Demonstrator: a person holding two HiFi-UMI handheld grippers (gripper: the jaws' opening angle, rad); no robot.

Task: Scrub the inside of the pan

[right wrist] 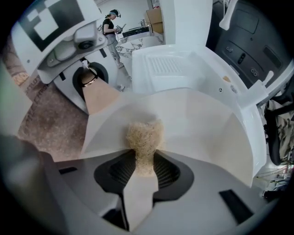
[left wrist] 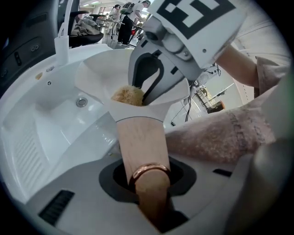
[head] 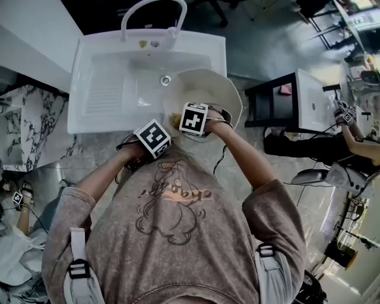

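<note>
A white pan tilts over the right edge of the sink, and its wooden handle with a copper ring runs back between the jaws of my left gripper, which is shut on it. My right gripper is shut on a beige fibrous scrubber that presses against the pan's inner wall near the handle end. In the head view both grippers, left and right, sit close together at the pan's near rim, with the scrubber showing between them. The left gripper and handle appear at upper left in the right gripper view.
A white sink with a ribbed drainboard and a drain lies under the pan, and its faucet arches at the back. A marble counter lies to the left. Another white basin on a black stand and another person are at the right.
</note>
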